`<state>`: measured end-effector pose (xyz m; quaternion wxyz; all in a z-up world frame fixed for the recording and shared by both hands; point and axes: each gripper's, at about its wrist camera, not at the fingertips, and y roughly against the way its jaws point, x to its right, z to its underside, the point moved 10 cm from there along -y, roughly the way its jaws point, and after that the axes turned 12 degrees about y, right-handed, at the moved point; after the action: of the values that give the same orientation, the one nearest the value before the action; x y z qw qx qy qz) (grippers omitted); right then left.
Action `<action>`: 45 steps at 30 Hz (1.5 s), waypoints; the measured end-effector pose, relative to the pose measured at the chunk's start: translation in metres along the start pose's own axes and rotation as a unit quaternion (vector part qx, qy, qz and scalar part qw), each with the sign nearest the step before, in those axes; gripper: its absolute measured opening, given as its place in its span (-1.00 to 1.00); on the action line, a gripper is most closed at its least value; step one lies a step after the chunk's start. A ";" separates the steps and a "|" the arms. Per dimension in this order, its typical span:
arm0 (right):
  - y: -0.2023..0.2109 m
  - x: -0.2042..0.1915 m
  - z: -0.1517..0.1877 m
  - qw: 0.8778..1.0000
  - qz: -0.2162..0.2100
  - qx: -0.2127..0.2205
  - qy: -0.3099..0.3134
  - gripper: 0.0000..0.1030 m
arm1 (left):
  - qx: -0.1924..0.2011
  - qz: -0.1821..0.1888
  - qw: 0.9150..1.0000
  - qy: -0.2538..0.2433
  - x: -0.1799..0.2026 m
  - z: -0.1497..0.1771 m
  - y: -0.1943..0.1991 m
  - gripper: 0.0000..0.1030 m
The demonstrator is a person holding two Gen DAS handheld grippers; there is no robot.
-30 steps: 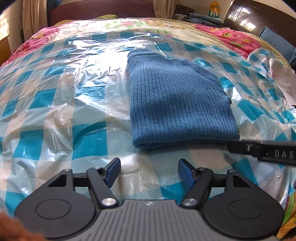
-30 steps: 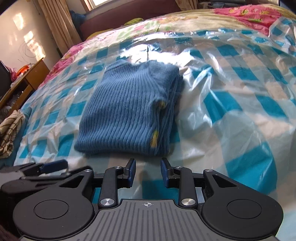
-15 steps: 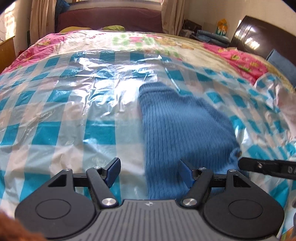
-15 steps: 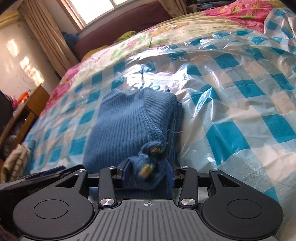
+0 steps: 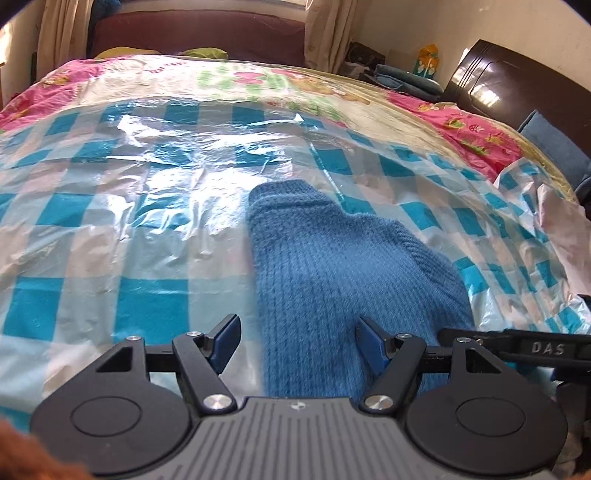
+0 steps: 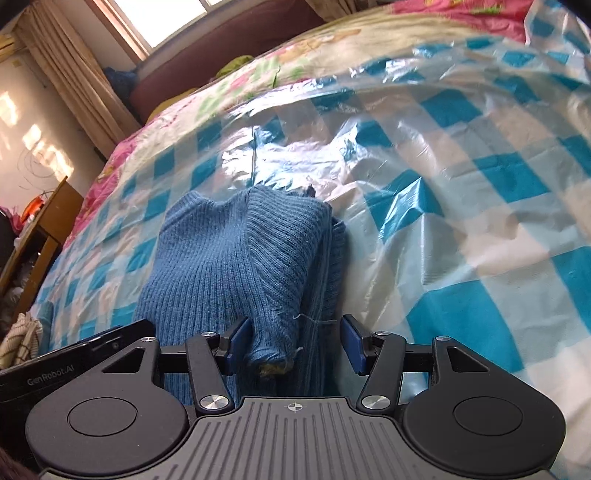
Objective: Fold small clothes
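A folded blue knit sweater [image 5: 332, 258] lies on the blue-and-white checked plastic sheet [image 5: 110, 229] on the bed. My left gripper [image 5: 297, 341] is open, with the sweater's near left edge between its jaws. My right gripper [image 6: 293, 343] is open around the sweater's [image 6: 229, 258] near right corner, where a bunched fold of knit sits between the jaws. The right gripper's black body shows at the right of the left wrist view [image 5: 517, 345]. The left gripper's body shows at the lower left of the right wrist view [image 6: 74, 365].
A pink floral bedspread [image 5: 461, 122] lies under the plastic sheet. A dark headboard [image 5: 509, 85] stands at the far right, a dark red sofa [image 5: 192, 33] and curtains behind. A wooden desk [image 6: 40, 236] and a checked cloth [image 6: 18, 339] are beside the bed at left.
Both grippers moved forward over the sweater's near edge. The right gripper closed on the sweater's corner half a second ago and is now open again, the knit still between its jaws.
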<state>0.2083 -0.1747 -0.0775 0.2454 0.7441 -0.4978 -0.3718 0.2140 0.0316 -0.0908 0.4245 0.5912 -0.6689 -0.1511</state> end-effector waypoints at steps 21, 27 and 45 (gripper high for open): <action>-0.017 -0.044 0.018 0.994 -0.101 -0.042 0.011 -0.19 | -0.054 0.057 0.995 0.057 -0.032 0.035 0.015 0.31; -0.017 -0.056 0.026 0.993 -0.101 -0.046 0.029 -0.32 | -0.044 0.027 0.997 0.055 -0.047 0.050 0.037 0.31; 0.055 -0.060 0.046 0.991 -0.002 0.006 0.132 -0.26 | -0.014 -0.098 0.995 -0.015 -0.022 0.071 0.063 0.37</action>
<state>0.1274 -0.1401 -0.0462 0.3040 0.7888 -0.4621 -0.2680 0.1184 0.0465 -0.0971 0.4057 0.6458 -0.6117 -0.2102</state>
